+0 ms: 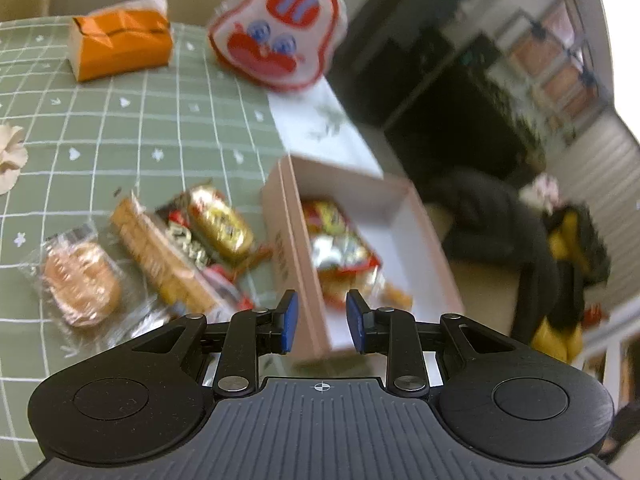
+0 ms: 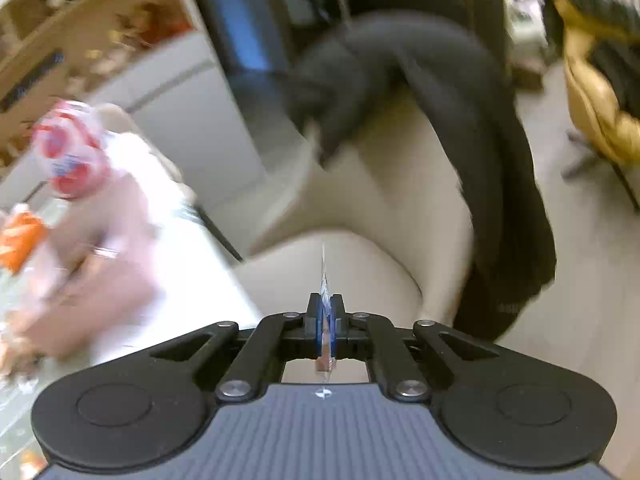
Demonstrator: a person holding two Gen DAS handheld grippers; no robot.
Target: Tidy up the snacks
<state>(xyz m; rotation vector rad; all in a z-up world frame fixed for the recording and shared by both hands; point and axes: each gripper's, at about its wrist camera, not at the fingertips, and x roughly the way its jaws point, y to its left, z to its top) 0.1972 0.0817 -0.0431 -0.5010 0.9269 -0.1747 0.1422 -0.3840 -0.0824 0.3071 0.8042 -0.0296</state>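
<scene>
In the left wrist view a pink open box (image 1: 420,240) sits at the table's right edge with red and yellow snack packets (image 1: 340,248) inside. Left of it lie a gold packet (image 1: 222,228), a long biscuit pack (image 1: 160,256) and a clear-wrapped round cake (image 1: 80,280). My left gripper (image 1: 322,320) is open and empty, just above the box's near wall. My right gripper (image 2: 326,320) is shut on a thin clear snack wrapper (image 2: 325,276), seen edge-on, held off the table over a beige chair. The box (image 2: 100,216) is a pink blur at the left there.
An orange tissue pack (image 1: 120,46) and a red-and-white rabbit-face bag (image 1: 280,28) stand at the far side of the green checked tablecloth (image 1: 160,128). A white flower object (image 1: 10,156) lies at the left. A beige chair with a dark garment (image 2: 440,100) is beside the table.
</scene>
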